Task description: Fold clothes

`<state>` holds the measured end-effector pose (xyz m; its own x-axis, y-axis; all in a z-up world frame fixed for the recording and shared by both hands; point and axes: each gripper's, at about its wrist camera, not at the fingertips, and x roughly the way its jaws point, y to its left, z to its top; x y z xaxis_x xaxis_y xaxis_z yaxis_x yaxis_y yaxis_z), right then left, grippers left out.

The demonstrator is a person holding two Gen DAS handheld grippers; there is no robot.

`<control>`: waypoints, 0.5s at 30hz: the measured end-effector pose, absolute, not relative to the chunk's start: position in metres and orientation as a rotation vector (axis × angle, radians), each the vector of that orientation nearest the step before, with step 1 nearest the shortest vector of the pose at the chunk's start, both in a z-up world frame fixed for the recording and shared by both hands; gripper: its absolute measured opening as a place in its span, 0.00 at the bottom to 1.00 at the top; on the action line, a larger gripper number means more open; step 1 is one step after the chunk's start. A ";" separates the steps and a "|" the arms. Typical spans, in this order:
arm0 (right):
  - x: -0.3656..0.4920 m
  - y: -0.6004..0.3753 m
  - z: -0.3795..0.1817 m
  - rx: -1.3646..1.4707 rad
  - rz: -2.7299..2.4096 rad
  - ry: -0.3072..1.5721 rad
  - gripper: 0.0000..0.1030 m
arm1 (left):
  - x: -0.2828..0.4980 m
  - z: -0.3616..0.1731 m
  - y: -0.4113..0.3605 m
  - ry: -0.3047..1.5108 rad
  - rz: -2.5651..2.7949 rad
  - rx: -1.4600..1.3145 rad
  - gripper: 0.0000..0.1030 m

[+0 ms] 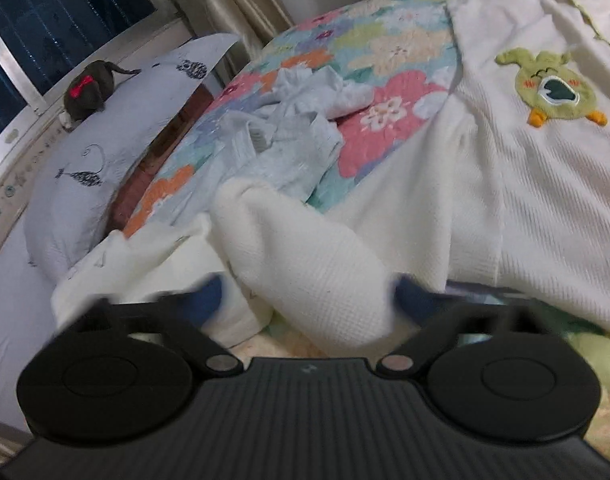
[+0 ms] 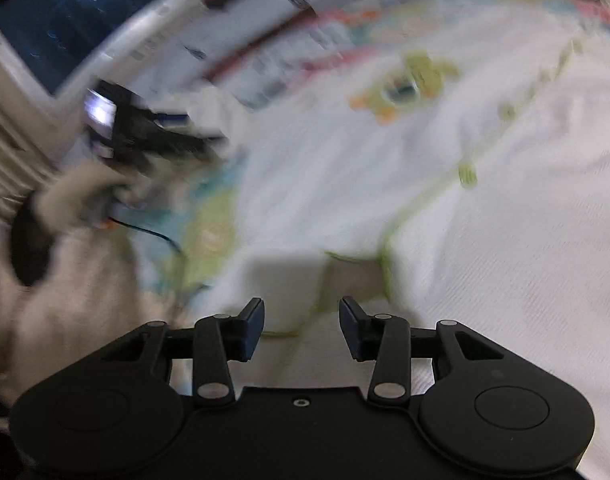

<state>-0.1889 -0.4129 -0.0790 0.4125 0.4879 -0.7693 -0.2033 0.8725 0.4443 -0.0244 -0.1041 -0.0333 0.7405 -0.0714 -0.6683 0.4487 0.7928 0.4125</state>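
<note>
The white knit garment with a green frog patch lies spread on the floral quilt, filling the right of the frame. The left gripper has its jaws spread wide around a bunched sleeve at lower centre. The right gripper hovers over the garment's green-trimmed edge, jaws parted and holding nothing.

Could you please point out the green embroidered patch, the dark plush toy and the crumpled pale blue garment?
green embroidered patch [image 1: 555, 86], left wrist view, its body.
dark plush toy [image 1: 91, 86], left wrist view, its back.
crumpled pale blue garment [image 1: 283, 140], left wrist view, its bunched middle.
</note>
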 end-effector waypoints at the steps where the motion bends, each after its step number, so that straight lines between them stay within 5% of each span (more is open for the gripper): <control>1: -0.187 -0.403 -0.091 0.284 0.462 1.092 0.48 | -0.021 -0.029 -0.101 0.695 -0.324 0.557 0.17; 5: -0.204 -0.371 -0.093 0.149 0.489 1.018 0.70 | -0.009 0.003 -0.091 0.627 -0.379 0.364 0.11; 15: -0.198 -0.389 -0.095 0.402 0.466 1.043 0.69 | -0.011 0.111 -0.075 0.347 -0.606 -0.262 0.10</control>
